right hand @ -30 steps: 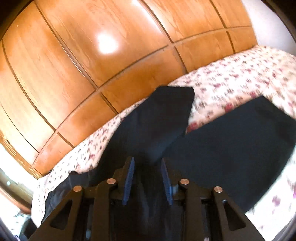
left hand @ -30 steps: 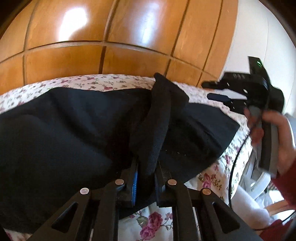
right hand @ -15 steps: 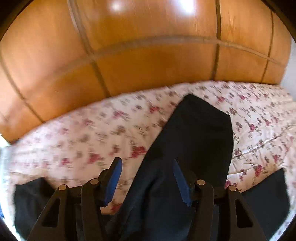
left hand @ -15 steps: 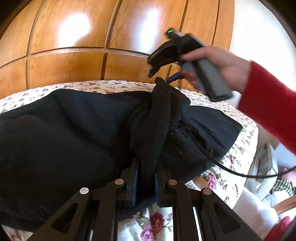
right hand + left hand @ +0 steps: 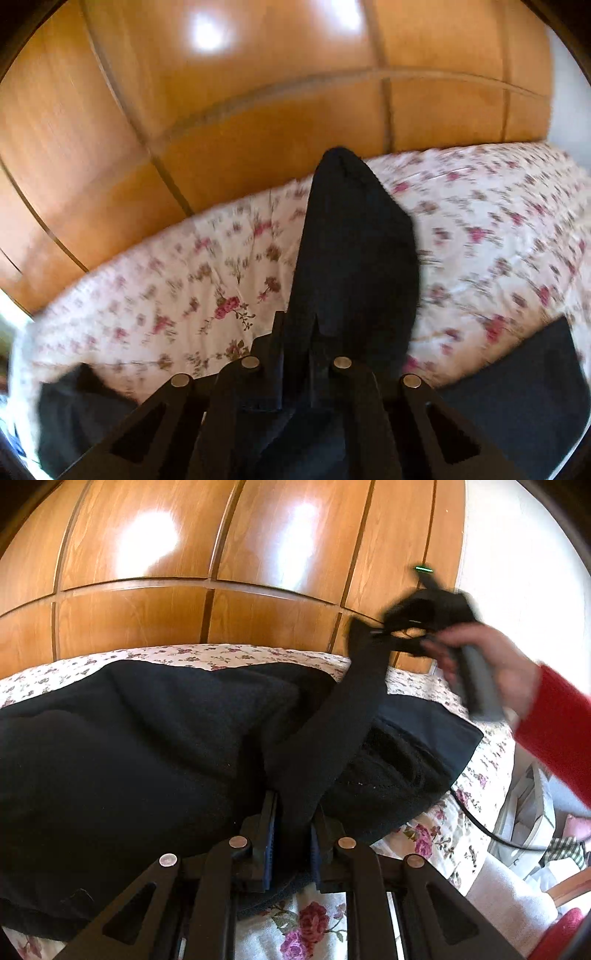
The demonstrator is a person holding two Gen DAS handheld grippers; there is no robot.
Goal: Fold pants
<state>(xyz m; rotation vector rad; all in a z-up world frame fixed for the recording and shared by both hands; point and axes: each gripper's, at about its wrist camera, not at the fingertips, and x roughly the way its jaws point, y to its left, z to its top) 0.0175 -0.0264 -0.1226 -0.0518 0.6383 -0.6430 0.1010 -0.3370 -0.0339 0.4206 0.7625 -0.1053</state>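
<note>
Black pants (image 5: 147, 757) lie spread over the flowered bedspread (image 5: 424, 842). My left gripper (image 5: 291, 801) pinches a band of the pants near the front edge of the bed; its jaws are opening slightly, with the cloth still pressed between the pads. That band (image 5: 332, 720) runs taut up to my right gripper (image 5: 373, 631), held by a hand (image 5: 491, 664) in a red sleeve. In the right wrist view, the right gripper (image 5: 297, 321) has its jaws closing tight on the dark strip (image 5: 354, 240), which stands up past the fingers.
Glossy wooden wardrobe doors (image 5: 258, 554) rise behind the bed. A black cable (image 5: 480, 827) hangs off the right side of the bed, by white and chequered items on the floor. More of the pants (image 5: 517, 387) lies at the right on the bedspread (image 5: 166, 295).
The right gripper stood open around the strip and has now shut on it. It moved right, pulling the bunched band out straight. The left gripper stayed where it was.
</note>
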